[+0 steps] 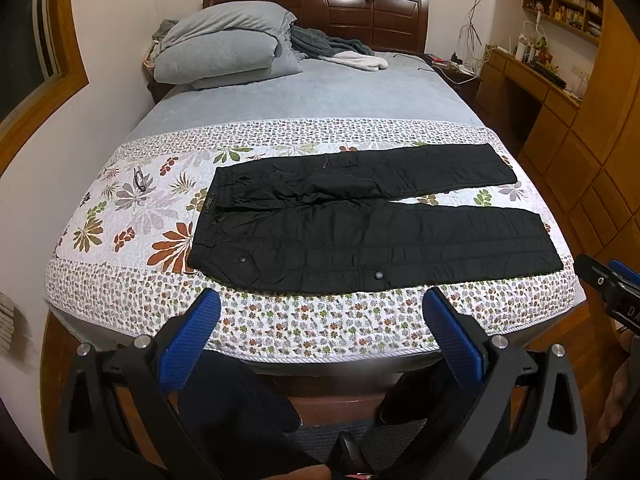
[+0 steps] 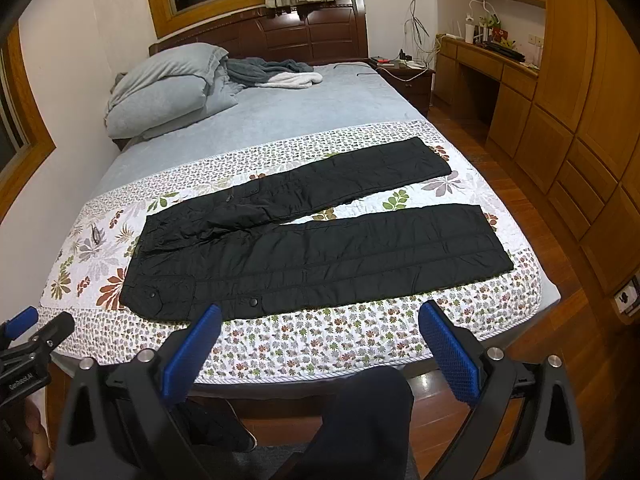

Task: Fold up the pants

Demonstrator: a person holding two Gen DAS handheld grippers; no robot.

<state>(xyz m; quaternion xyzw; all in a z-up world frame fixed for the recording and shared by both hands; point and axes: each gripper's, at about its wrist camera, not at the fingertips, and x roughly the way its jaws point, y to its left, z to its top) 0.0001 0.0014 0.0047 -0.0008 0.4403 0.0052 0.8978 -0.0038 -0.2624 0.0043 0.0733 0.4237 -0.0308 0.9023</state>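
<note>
Two hand-held grippers, the left hand-held gripper (image 1: 322, 306) and the right hand-held gripper (image 2: 320, 322), hover with jaws wide apart and nothing between them, above the near edge of a bed (image 1: 360, 92). Black pants (image 1: 360, 224) lie flat across its floral quilt (image 1: 132, 208), waistband left, legs slightly parted.
</note>
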